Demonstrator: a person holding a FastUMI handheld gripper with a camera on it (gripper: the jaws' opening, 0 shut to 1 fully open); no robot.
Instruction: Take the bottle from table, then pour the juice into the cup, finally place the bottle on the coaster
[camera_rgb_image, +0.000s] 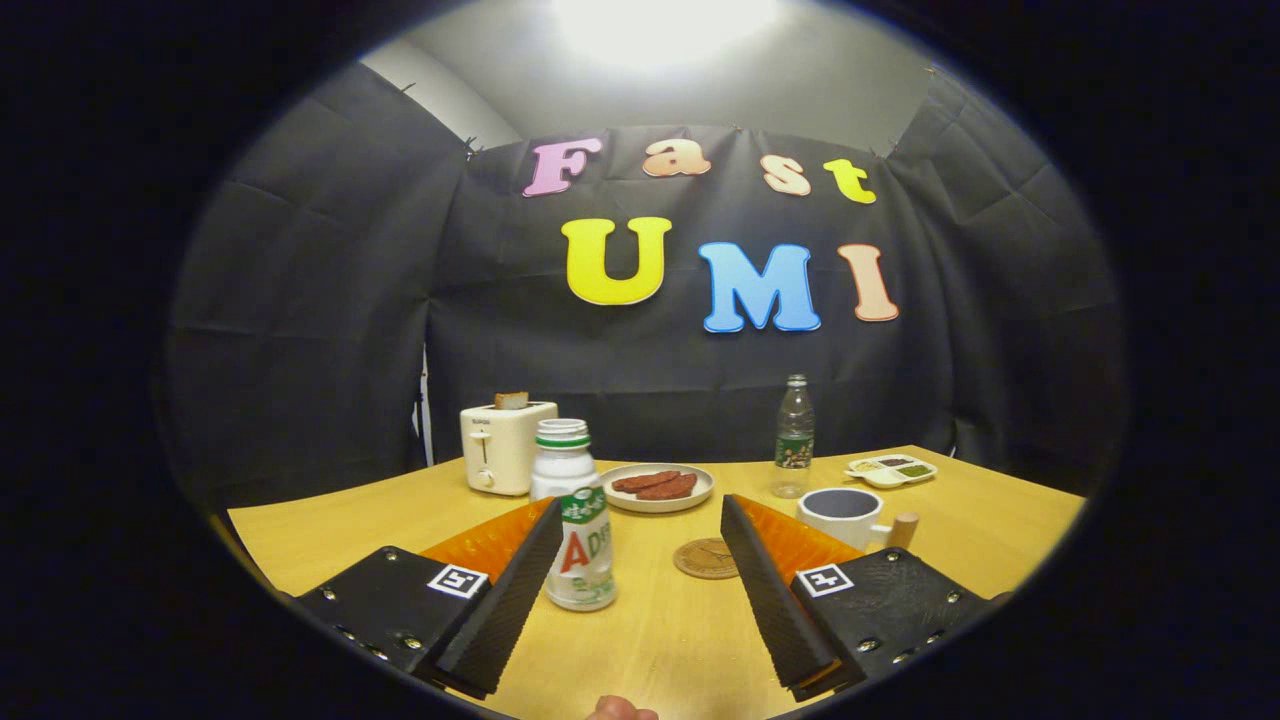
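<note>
The gripper (640, 575) has its fingers spread wide apart, gripping nothing. The white bottle (572, 515) stands upright on the table (660, 640) just beside the left finger, with the coaster (706, 558) and cup (845, 515) further right.

Tabletop (660, 640): smooth, pale wood, faint sheen. Bottle (572, 515): glossy white plastic under a printed wrap, between the spread fingers (500, 610) of the gripper (640, 570), whose pads look ribbed and matt. Coaster (706, 558): matt wood. Cup (842, 515): glazed ceramic. Toaster (505, 447): smooth plastic.
</note>
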